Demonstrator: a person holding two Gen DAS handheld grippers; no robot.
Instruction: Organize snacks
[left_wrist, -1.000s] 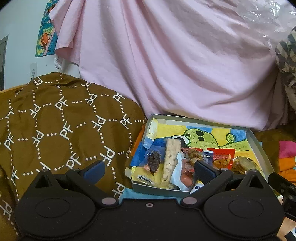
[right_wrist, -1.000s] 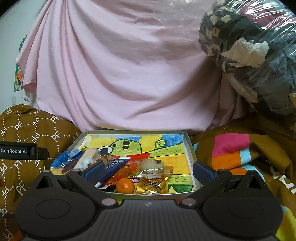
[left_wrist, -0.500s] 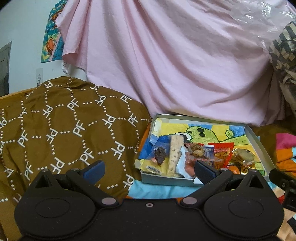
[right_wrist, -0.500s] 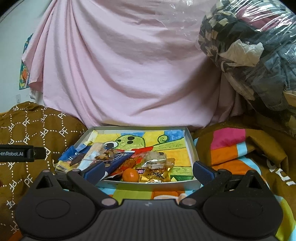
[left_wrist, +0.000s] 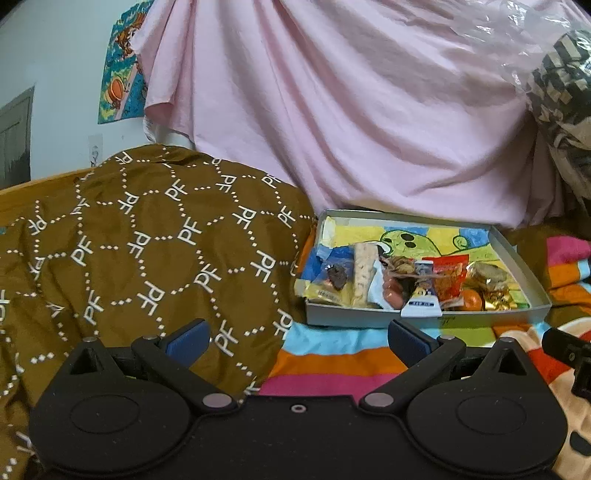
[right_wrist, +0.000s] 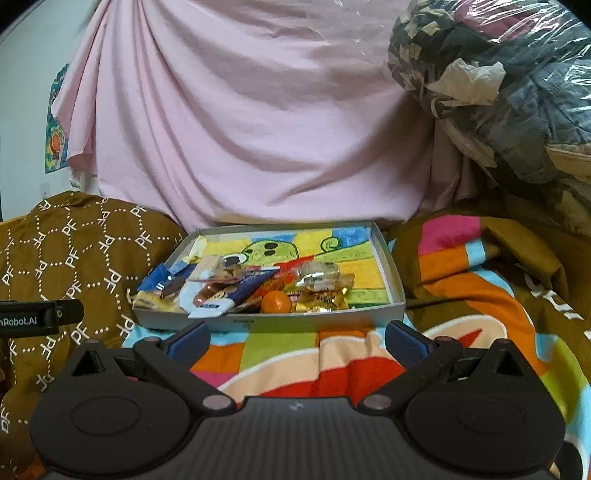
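Left tongs (left_wrist: 297, 338) spread wide, holding nothing, low over the striped blanket (left_wrist: 332, 354). Ahead and rightward: grey tray (left_wrist: 424, 319) with snacks heaped along its near edge. Long wafer bar (left_wrist: 364, 273) pointing away, near-to-far. Tangerine (right_wrist: 276, 302) by the near wall. Right tongs (right_wrist: 297, 338) equally wide, empty, squarely facing the tray, probably nearer.

Both grippers have pulled back from the snack tray (right_wrist: 391, 254). The left gripper (left_wrist: 295, 341) and right gripper (right_wrist: 295, 339), wide apart as before, now hang over the striped blanket (right_wrist: 332, 354), whose bright bands have appeared between fingers and tray.
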